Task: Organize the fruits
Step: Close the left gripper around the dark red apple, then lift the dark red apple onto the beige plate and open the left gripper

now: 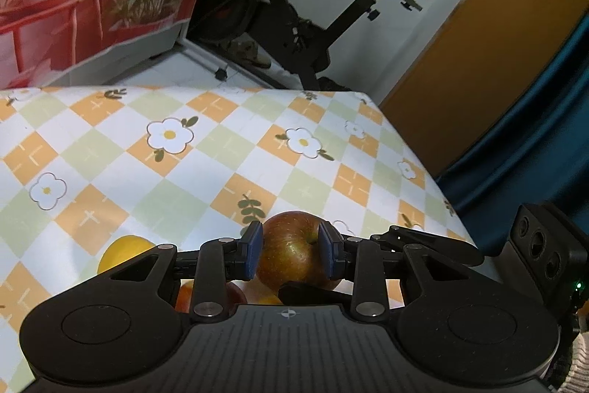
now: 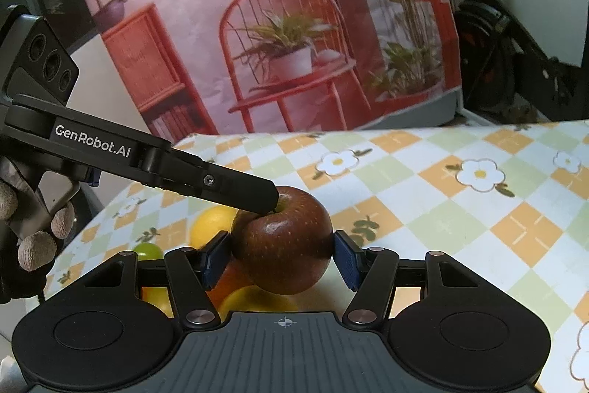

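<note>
One red apple [image 1: 291, 256] hangs above the checked tablecloth, held by both grippers. My left gripper [image 1: 291, 251] is shut on it, one blue pad in the stem hollow and the other on the apple's side. In the right wrist view the same apple [image 2: 283, 245] sits between the blue pads of my right gripper [image 2: 281, 262], which press on both its sides. A black finger [image 2: 235, 186] of the left gripper reaches in from the left onto the stem hollow. Below lie other fruits: a yellow one [image 2: 210, 220], a small green one [image 2: 147, 251] and an orange one [image 2: 230, 279], partly hidden.
The flowered tablecloth [image 1: 221, 153] stretches ahead; its right edge [image 1: 434, 179] drops off beside a blue curtain. An exercise bike [image 1: 294, 24] and a printed backdrop [image 2: 276, 43] stand behind the table. A gloved hand [image 2: 36, 245] holds the left gripper's handle.
</note>
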A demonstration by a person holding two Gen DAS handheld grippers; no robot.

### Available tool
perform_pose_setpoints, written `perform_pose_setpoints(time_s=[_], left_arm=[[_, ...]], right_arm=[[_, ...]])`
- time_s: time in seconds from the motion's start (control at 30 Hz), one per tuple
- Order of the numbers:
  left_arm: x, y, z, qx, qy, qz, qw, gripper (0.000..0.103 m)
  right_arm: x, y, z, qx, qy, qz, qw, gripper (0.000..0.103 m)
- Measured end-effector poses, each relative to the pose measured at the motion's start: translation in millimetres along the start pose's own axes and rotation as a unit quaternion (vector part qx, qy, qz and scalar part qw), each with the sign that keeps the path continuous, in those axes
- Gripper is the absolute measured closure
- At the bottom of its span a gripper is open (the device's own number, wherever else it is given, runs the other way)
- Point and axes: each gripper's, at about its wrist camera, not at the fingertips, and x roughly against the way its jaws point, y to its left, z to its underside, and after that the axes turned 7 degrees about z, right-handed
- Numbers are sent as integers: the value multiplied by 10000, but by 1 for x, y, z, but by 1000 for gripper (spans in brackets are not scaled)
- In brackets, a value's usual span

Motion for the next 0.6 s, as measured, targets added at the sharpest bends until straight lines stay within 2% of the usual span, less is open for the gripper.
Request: perform_pose_setpoints(time_s=[0.3, 0.6], left_arm=[[33, -24, 29, -136, -58, 11, 9999, 68], [39, -28, 65, -32, 168, 46, 9998, 68]], right_arm=[[40, 32, 9, 190, -52, -133, 9997, 47], [63, 56, 48, 404, 159, -125, 9990, 47]])
